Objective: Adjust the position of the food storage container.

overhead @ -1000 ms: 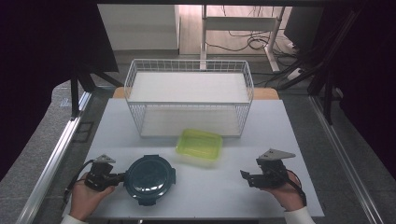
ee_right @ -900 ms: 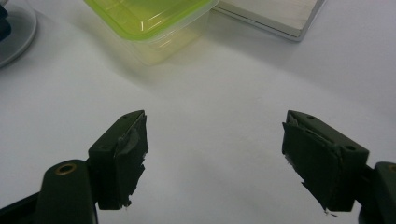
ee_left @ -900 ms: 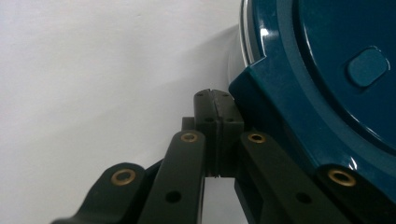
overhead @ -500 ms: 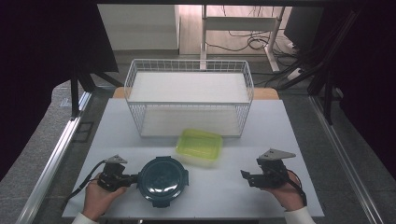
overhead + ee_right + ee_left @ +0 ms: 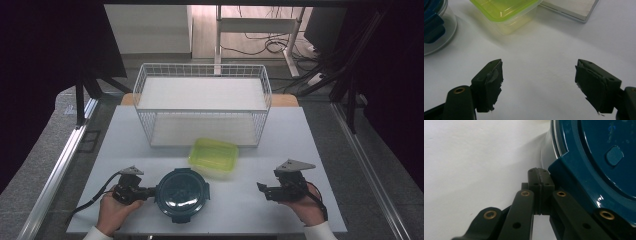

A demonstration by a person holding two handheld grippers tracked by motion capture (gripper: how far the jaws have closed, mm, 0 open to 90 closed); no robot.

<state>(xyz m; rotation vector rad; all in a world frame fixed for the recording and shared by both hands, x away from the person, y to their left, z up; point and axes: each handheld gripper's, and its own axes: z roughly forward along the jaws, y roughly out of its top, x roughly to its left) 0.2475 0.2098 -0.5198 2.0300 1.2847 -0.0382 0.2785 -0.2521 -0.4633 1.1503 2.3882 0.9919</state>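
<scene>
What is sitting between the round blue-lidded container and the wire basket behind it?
The green-lidded box lies on the table between the round container and the wire basket, slightly to the container's right. The left gripper, jaws together, is at the container's left edge, so a straight push might meet the box.

A round container [image 5: 182, 194] with a dark blue clip-on lid, shut and lying flat, sits just in front of the green-lidded box [image 5: 214, 157], slightly left.
</scene>
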